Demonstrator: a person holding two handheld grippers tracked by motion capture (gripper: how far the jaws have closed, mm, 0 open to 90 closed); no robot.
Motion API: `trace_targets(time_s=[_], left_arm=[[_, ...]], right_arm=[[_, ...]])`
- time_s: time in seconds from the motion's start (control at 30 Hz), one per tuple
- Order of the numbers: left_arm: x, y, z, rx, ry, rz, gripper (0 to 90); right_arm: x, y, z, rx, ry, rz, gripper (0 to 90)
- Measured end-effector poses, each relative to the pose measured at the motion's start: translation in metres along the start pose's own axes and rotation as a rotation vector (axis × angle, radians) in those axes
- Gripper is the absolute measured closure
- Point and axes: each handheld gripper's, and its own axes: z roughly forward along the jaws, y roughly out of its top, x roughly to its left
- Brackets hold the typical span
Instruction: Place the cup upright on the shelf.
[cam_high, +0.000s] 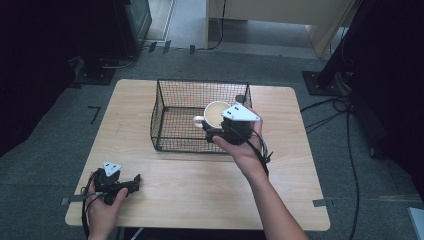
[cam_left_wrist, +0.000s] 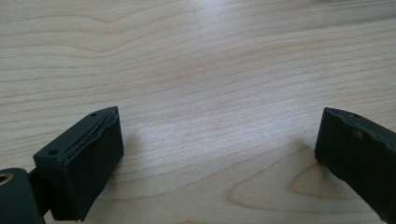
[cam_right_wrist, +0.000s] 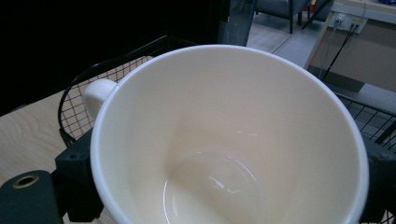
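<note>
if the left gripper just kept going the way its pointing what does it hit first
Probably just the bare wooden table: the left gripper has its jaws wide open with nothing between or ahead of them, though how steeply it tilts down is unclear.

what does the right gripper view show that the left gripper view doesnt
Right gripper view: a cream mug, empty inside, clamped between the right gripper's jaws, its handle to the left, with the black wire basket behind.

Left gripper view: the left gripper's jaws wide apart with nothing between them.

Both: the light wooden table.
</note>
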Motion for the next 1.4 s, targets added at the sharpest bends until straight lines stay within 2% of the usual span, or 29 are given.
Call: trace_targets(time_s=[0.33, 0.53, 0.7, 0.9, 1.07, 1.17, 1.4], left_arm=[[0.0, 0.0, 0.0, -0.002, 0.0, 0.0, 1.5], [0.0, 0.0, 0.0, -0.003, 0.0, 0.0, 1.5], [0.0, 0.0, 0.0, -0.001, -0.001, 0.001, 1.5], [0.0, 0.0, 0.0, -0.002, -0.003, 0.004, 1.5], [0.0, 0.0, 0.0, -0.002, -0.003, 0.004, 1.5], [0.0, 0.0, 0.0, -0.002, -0.004, 0.005, 1.5], [0.0, 0.0, 0.0, -0.001, -0.004, 0.005, 1.5]], right_arm=[[-0.014, 0.008, 0.027, 0.017, -0.052, 0.006, 9.6], [-0.019, 0.01, 0.044, 0.036, -0.046, 0.021, 9.6], [-0.021, 0.011, 0.068, 0.05, -0.051, 0.014, 9.6], [-0.025, 0.008, 0.086, 0.032, -0.036, 0.017, 9.6], [-0.032, 0.001, 0.105, 0.037, -0.013, 0.01, 9.6], [-0.033, -0.003, 0.113, 0.053, -0.02, -0.005, 9.6], [-0.04, -0.013, 0.13, 0.086, -0.018, 0.0, 9.5]])
